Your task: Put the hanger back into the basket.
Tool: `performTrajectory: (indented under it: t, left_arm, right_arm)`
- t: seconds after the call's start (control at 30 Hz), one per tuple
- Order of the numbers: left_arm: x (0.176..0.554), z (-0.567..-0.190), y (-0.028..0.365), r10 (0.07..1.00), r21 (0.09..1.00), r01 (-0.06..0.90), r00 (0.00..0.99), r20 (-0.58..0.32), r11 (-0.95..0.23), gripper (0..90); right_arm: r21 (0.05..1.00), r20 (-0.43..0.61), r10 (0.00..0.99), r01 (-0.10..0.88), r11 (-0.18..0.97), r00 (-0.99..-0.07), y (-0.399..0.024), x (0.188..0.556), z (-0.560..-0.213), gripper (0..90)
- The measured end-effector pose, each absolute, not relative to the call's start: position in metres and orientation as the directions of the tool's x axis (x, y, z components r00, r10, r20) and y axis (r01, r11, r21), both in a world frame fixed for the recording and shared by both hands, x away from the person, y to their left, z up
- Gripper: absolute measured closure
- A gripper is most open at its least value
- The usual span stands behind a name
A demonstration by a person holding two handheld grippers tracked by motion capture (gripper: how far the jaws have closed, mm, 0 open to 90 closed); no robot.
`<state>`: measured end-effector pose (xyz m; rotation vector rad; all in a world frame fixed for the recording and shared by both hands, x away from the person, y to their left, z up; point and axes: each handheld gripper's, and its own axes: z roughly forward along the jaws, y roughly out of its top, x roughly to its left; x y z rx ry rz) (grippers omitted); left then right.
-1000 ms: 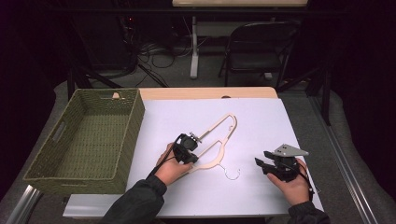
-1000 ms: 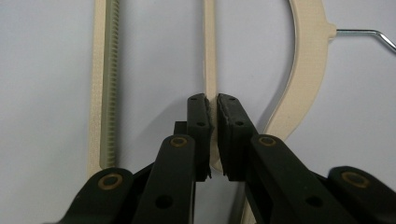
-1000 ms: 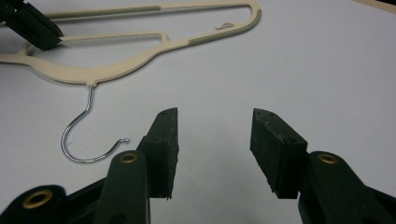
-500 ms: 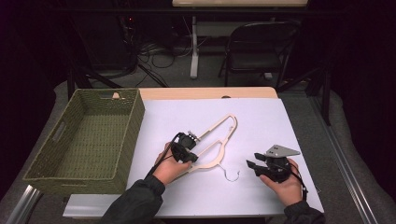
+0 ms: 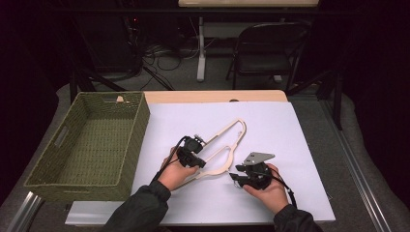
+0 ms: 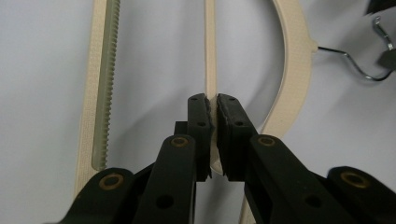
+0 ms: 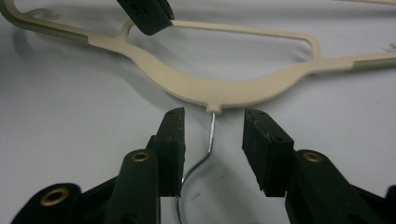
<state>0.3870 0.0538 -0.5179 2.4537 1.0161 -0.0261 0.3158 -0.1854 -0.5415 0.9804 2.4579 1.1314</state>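
Hanger (image 5: 220, 150) gripped beside the basket (image 5: 87, 183).
Left gripper (image 6: 211, 109) clamps its thin bar; right gripper (image 7: 212, 128), jaws closing yet apart, straddles the wire hook (image 7: 209, 144).

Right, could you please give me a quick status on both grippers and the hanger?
Left hand-held gripper shut on hanger bar. Right hand-held gripper open, jaws just closing, astride wire hook. Hanger flat on table. Nothing in the way.

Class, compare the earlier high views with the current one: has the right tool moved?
Yes. The right tool has moved left across the white tabletop, toward the hanger and its metal hook, jaws closing.
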Motion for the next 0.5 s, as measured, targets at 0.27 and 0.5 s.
performTrajectory:
  t: [0.27,0.5]
  left_arm:
    - [0.388,-0.513,0.055,0.664,0.422,0.680,0.717,-0.212,-0.600,84.6]
    - [0.390,-0.509,0.055,0.670,0.416,0.694,0.706,-0.230,-0.588,84.8]
  right_arm:
    - [0.734,0.053,0.685,0.494,0.467,-0.727,-0.175,0.323,-0.547,62.0]
    - [0.707,0.054,0.686,0.513,0.487,-0.726,-0.171,0.325,-0.550,64.3]
